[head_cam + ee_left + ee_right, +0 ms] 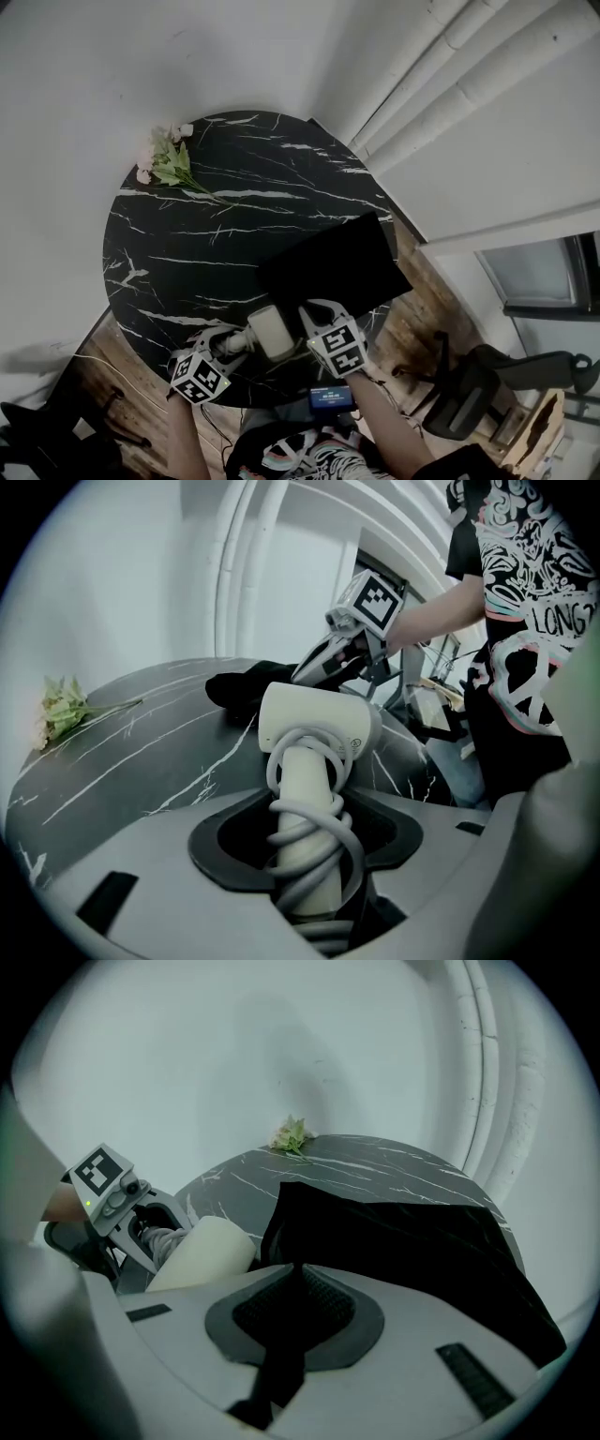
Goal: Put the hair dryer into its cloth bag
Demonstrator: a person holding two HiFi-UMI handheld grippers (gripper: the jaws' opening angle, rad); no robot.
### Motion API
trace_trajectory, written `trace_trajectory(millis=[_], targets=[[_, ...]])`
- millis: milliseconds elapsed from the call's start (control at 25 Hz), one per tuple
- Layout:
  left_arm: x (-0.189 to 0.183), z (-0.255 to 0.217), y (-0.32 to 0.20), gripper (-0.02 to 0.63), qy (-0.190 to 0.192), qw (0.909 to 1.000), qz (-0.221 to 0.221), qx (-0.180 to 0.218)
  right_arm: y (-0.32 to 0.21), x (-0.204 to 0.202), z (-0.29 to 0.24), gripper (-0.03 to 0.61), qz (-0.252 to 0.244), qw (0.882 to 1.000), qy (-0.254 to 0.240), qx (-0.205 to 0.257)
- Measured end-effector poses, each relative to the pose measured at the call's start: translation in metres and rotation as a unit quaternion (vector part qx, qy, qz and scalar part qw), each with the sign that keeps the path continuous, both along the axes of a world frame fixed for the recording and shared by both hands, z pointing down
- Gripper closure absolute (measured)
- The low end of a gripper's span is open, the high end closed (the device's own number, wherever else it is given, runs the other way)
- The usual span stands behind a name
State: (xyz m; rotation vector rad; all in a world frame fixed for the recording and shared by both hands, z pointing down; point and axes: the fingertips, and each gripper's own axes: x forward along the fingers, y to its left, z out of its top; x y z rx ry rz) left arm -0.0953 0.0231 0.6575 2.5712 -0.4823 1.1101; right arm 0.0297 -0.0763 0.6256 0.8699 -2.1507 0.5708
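While looking steeply down from the head view: round black marble table (178, 234), white veins, filling the middle of the frame. Wooden floor (422, 328) around it, pale wall behind.

Next in size, black cloth bag (333, 262): lying flat on the table's near right part, right corner out at the rim.

Hair dryer (272, 331), cream coloured: at the table's near edge, just left of the bag's near corner, between the two tools. Outside the bag. Resting on the table or lifted, cannot tell.

Left gripper (228, 343): clamped round the dryer's handle, dryer head pointing away from the jaws toward the bag.

Right gripper (315, 311): closed tight, pinching black fabric at the bag's near edge. Dryer head just beside it, to its left.

Grey cord (314, 855): wound in several loops round the handle, inside the left jaws together with it.

Small bunch of pale flowers (167, 161): on the table's far left rim, well apart from bag and dryer.
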Motion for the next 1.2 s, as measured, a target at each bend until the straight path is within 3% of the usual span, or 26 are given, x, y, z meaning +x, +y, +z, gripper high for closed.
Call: trace_trajectory(millis=[320, 520, 920, 1200], targets=[[-0.006, -0.021, -0.003, 0.379, 0.038, 0.9982, -0.045, 0.001, 0.004, 0.006, -0.002, 0.545, 0.003, 1.000, 0.001, 0.002], [-0.002, -0.037, -0.014, 0.379, 0.065, 0.9962, -0.057, 0.006, 0.003, 0.006, -0.016, 0.545, 0.014, 1.000, -0.023, 0.016], [0.003, -0.047, -0.024, 0.379, 0.081, 0.9933, -0.082, 0.010, 0.004, 0.015, -0.037, 0.545, 0.030, 0.998, -0.051, 0.026], [0.016, -0.042, -0.028, 0.379, 0.084, 0.9906, -0.107, -0.019, 0.007, 0.015, -0.042, 0.549, 0.029, 0.997, -0.054, 0.036]])
